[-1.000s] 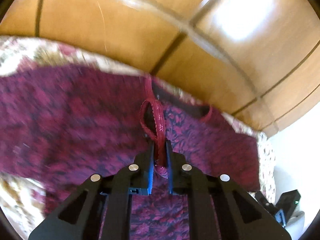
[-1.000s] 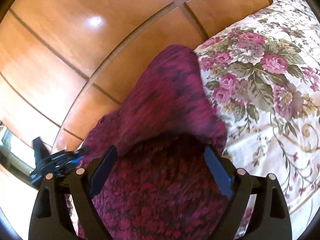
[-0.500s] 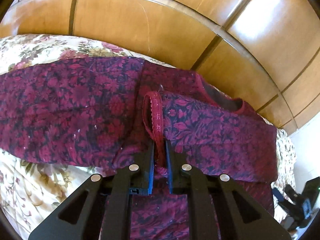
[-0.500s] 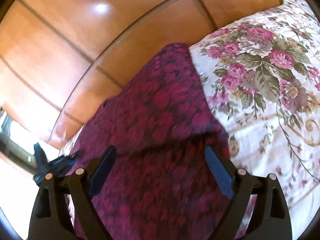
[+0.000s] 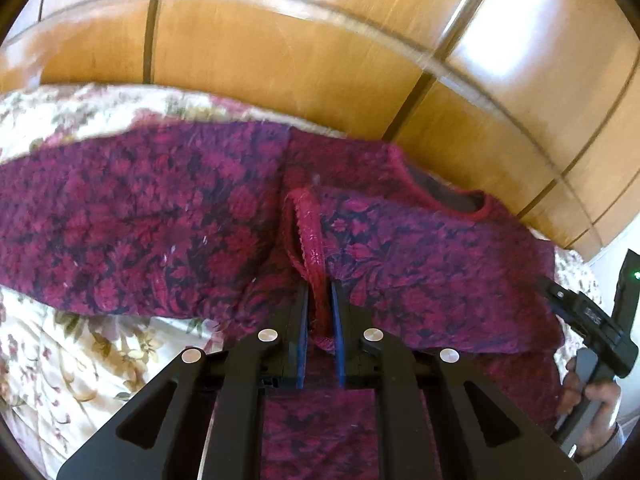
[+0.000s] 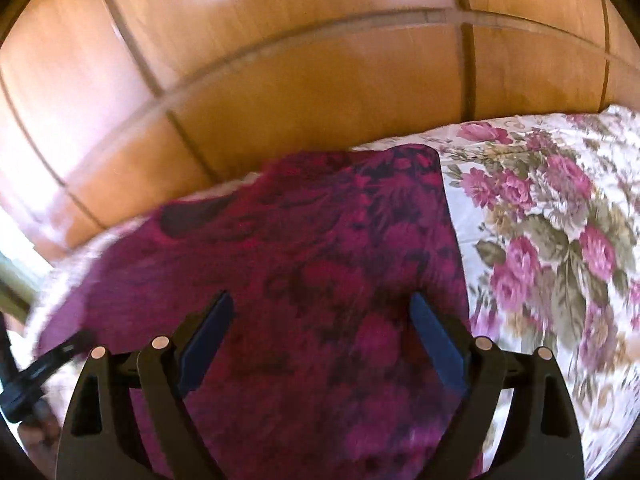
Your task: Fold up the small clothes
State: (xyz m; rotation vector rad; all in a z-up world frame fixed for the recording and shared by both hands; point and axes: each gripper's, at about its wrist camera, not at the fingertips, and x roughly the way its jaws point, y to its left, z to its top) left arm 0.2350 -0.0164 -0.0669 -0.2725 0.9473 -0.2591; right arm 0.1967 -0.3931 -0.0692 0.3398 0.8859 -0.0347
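A floral bedspread (image 5: 80, 360), cream with pink roses, is seen at the far left of the left wrist view, with wooden wall panels (image 5: 280, 64) curving behind it. A dark red patterned garment (image 5: 140, 232) is spread across the bedspread, its body stretched leftward and its neckline (image 5: 444, 196) lying toward the right, near the panels. A lace-trimmed sleeve edge (image 5: 310, 240) is looped up at the centre and is pinched between the nearly closed fingers of the left gripper (image 5: 319, 300), whose black frame blocks the lower part of the cloth. At the right edge, a black handle (image 5: 588, 320) is held by a hand (image 5: 596, 400).

In the right wrist view, a blurred black device (image 6: 36, 372) is seen at the lower left. The garment (image 6: 320, 260) fills the middle, lying flat with a squared corner toward the panels. The fingers of the right gripper (image 6: 320, 312) are spread wide above the cloth, with nothing pinched between them. The bedspread (image 6: 560, 240) is shown at the right.

Compared with half a second earlier, the right view has swung so that the garment's far edge lies level, and the hand with its handle has entered the left view more fully.
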